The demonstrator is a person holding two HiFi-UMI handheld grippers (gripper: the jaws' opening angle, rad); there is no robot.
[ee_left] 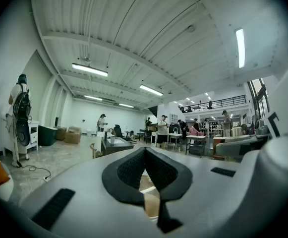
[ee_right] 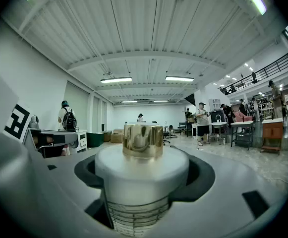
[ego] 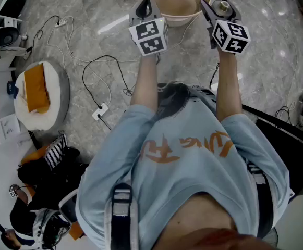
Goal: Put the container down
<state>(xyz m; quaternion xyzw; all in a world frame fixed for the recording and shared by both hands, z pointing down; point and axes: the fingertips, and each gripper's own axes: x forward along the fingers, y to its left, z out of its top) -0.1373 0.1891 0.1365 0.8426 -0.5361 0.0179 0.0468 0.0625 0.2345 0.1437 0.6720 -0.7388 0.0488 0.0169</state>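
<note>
The container (ee_right: 141, 182) is a white cylinder with fine ruled lines on its side and a shiny gold cap (ee_right: 143, 140). It stands upright between the wide-set jaws of my right gripper (ee_right: 143, 170), which is shut on it. In the head view the right gripper (ego: 217, 7) is held out in front of the person, with the gold cap (ego: 223, 5) showing at its tip. My left gripper (ego: 145, 7) is level with it to the left, beside a round beige basin (ego: 178, 19). In the left gripper view its black pads (ee_left: 129, 170) meet at the tips and hold nothing.
Below is a marble floor with white and black cables (ego: 101, 95). A round white cushion with an orange cloth (ego: 39, 95) lies at the left, and dark bags (ego: 47, 171) at the lower left. A black table edge (ego: 292, 139) runs at the right. People stand far off in the hall.
</note>
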